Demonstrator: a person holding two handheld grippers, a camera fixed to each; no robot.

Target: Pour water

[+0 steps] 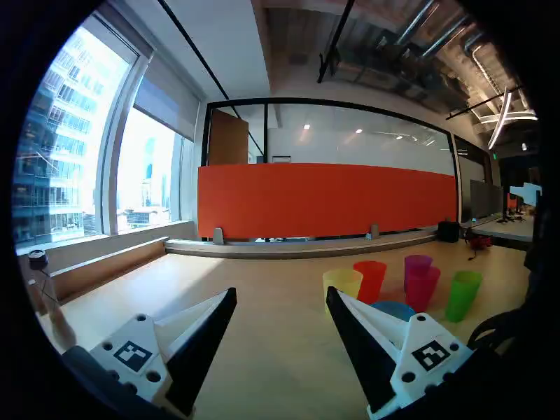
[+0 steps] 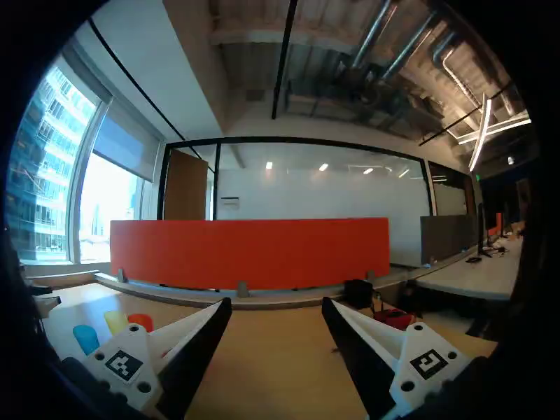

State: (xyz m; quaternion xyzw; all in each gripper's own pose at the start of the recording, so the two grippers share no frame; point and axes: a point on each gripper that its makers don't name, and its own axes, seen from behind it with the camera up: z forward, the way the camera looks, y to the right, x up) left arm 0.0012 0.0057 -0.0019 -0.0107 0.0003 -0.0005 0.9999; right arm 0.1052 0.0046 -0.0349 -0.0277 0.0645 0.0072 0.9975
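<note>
Hovering over a pale wooden counter [image 1: 280,364], the left tool [image 1: 280,292] has its two fingers spread wide, pinching nothing. Ahead and to its right stand a yellow cup [image 1: 341,282], red cup [image 1: 369,276], purple cup [image 1: 422,285], green cup [image 1: 462,294] and, nearest, a blue cup [image 1: 393,309]. The right tool [image 2: 276,302] is likewise spread and empty, well apart from them. Whether any cup holds water cannot be told. They look light and thin-walled, likely to flex or slip, so a gentle hold across the mid-wall seems best.
</note>
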